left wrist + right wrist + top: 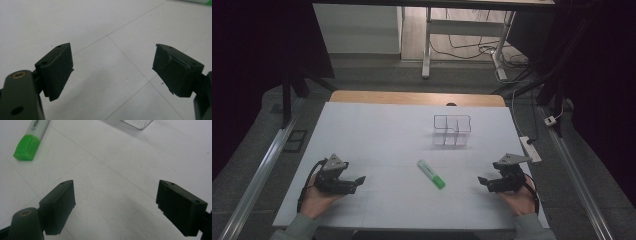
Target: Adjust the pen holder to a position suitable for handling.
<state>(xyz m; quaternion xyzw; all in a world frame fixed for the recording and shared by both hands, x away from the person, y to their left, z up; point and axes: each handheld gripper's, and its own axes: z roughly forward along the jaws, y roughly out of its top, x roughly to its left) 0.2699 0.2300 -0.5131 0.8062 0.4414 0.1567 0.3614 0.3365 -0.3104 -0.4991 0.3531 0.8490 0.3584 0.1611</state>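
A green-capped highlighter (pixel 431 174) lies flat on the white table (pixel 377 130), between the two hands. Its green cap (pixel 25 147) shows at the upper left of the right gripper view. Behind it stands a clear plastic divided holder (pixel 452 131), whose corner (pixel 137 123) reaches the top edge of the right gripper view. My left gripper (pixel 358 181) rests low at the front left, open, with bare table between its jaws (pixel 113 67). At the front right my right gripper (pixel 482 181) is open too, nothing between its jaws (pixel 116 202).
A wooden table edge (pixel 417 98) runs behind the white surface. A white power strip (pixel 530 148) with a cable lies off the right side. Desk legs and cables (pixel 472 47) stand on the floor beyond. Metal rails (pixel 257 180) flank the table.
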